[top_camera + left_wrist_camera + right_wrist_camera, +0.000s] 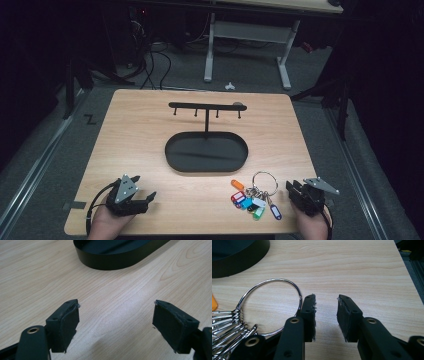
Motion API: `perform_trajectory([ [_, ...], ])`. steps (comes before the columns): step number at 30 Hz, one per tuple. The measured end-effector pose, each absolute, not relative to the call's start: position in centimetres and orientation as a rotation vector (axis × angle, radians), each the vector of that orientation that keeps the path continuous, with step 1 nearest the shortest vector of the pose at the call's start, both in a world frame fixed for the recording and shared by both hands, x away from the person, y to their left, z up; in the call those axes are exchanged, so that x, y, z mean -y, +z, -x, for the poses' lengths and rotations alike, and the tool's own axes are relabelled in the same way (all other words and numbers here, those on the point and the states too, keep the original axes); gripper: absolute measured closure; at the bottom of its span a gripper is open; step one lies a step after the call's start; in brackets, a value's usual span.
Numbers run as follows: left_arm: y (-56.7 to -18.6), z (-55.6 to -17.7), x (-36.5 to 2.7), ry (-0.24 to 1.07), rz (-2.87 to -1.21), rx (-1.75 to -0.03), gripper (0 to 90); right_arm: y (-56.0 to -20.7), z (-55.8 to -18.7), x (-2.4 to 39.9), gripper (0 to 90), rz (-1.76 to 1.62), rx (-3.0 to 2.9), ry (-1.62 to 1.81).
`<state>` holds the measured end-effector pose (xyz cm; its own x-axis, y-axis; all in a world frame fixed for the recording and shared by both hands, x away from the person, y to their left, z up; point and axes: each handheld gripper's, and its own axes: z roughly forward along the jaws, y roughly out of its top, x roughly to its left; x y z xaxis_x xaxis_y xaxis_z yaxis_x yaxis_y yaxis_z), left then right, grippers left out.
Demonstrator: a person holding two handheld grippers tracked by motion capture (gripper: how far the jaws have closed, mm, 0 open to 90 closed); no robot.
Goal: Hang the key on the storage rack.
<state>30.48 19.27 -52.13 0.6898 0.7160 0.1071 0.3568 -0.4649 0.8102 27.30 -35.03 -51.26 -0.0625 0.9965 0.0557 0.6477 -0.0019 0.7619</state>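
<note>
- Near the front right of the table [150, 120] we see the key ring [264, 181] lying flat, its coloured tags [248, 200] fanned toward us; likely staged for pickup.
- Right gripper [300, 192] sits just beside the ring, jaws partly open, holding nothing. We judge it is lined up for the ring.
- Left gripper [145, 200] rests at front left, well apart from the keys, jaws wide open and empty, probably idle.
- Black oval tray [172, 159] with its hook rack [206, 106] stands mid-table, a plausible destination.
- Right gripper view shows the ring [287, 282] touching the left jaw's outer side; the high view can't resolve that.
- Left gripper view shows bare wood between the jaws and the tray wall [110, 262] ahead.
</note>
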Motion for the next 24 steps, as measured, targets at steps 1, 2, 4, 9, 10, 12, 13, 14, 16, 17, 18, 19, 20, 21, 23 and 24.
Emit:
perform_trajectory([
  [1, -52.15, -30.56, -19.16, 0.564, -2.088, -0.818, 21.9, -51.26, -27.3, 35.03, 67.5, -1.697, -1.76, 0.873],
  [2, -52.17, -30.63, -19.05, 0.562, -2.094, -0.813, 21.8, -51.33, -27.14, 35.03, 66.9, -1.701, -1.766, 0.872],
  [4, -52.28, -30.7, -18.8, 0.56, -2.1, -0.807, 21.8, -51.35, -27.11, 35.05, 66.8, -1.701, -1.769, 0.871],
  [9, -52.34, -30.52, -18.97, 0.56, -2.109, -0.808, 21.8, -51.3, -27.38, 34.98, 63.7, -1.694, -1.79, 0.888],
  [10, -52.32, -30.48, -19.1, 0.563, -2.101, -0.814, 21.8, -51.31, -27.46, 34.87, 62.0, -1.699, -1.795, 0.895],
  [12, -52.22, -30.45, -19.37, 0.565, -2.096, -0.822, 21.8, -51.32, -27.62, 34.69, 60.9, -1.693, -1.811, 0.905],
  [13, -52.22, -30.44, -19.42, 0.566, -2.094, -0.822, 21.8, -51.33, -27.7, 34.67, 60.7, -1.677, -1.822, 0.905],
  [14, -52.2, -30.43, -19.46, 0.567, -2.095, -0.823, 21.8, -51.32, -27.69, 34.56, 60.6, -1.684, -1.822, 0.907],
  [16, -52.24, -30.43, -19.36, 0.565, -2.098, -0.822, 21.8, -51.31, -27.71, 34.5, 60.1, -1.676, -1.834, 0.912],
  [17, -52.27, -30.43, -19.3, 0.565, -2.098, -0.82, 21.8, -51.3, -27.7, 34.51, 59.9, -1.677, -1.836, 0.915],
  [18, -52.28, -30.43, -19.25, 0.563, -2.104, -0.817, 21.8, -51.29, -27.7, 34.54, 59.9, -1.676, -1.838, 0.917],
  [19, -52.31, -30.42, -19.19, 0.564, -2.105, -0.816, 21.8, -51.27, -27.69, 34.56, 59.8, -1.68, -1.836, 0.922],
  [20, -52.31, -30.4, -19.16, 0.564, -2.107, -0.813, 21.8, -51.25, -27.67, 34.57, 59.9, -1.682, -1.833, 0.926],
  [21, -52.31, -30.38, -19.14, 0.564, -2.108, -0.811, 21.8, -51.23, -27.67, 34.61, 59.8, -1.676, -1.837, 0.928],
  [23, -52.29, -30.37, -19.14, 0.562, -2.106, -0.809, 21.8, -51.19, -27.64, 34.54, 59.5, -1.674, -1.843, 0.928],
  [24, -52.28, -30.38, -19.15, 0.561, -2.106, -0.808, 21.8, -51.23, -27.63, 34.4, 59.1, -1.654, -1.858, 0.921],
])
